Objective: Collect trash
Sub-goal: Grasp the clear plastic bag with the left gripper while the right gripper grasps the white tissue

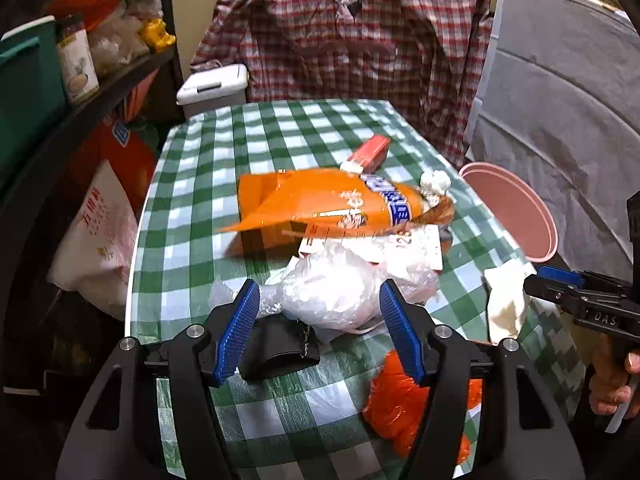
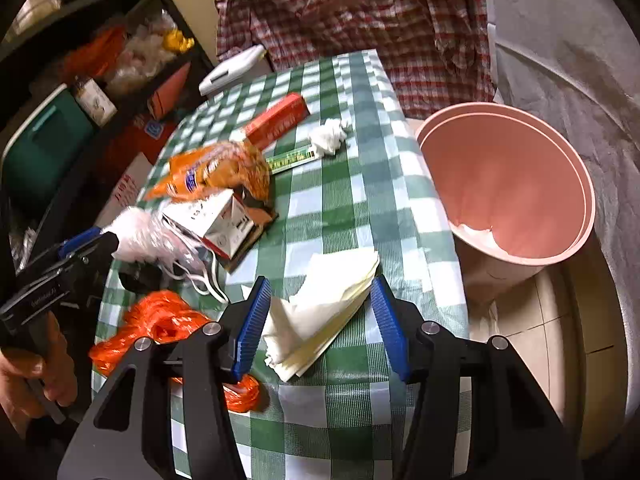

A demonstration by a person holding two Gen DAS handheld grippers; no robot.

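Reading "DAS" on right gripper [image 1: 532, 280], "12" on carton [image 1: 404, 240]

**Two wrist views over one cluttered table**

My left wrist camera looks forward and steeply down between its own blue fingers [image 1: 248, 328], close over the checked table [image 1: 200, 184], facing the plaid shirt [image 1: 352, 32] hung beyond the far edge. The pink bin [image 1: 516, 216] sits at its right margin, and my right gripper [image 1: 560, 292] pokes in there.

My right wrist camera tilts down just as closely from further right, over the table's right edge [image 2: 400, 184], with the bin [image 2: 520, 184] large beside it and my left gripper [image 2: 80, 252] at its left. Both views share the tabletop, the orange bag [image 1: 320, 204] [image 2: 212, 172] and the folded napkins [image 1: 504, 300] [image 2: 320, 312].
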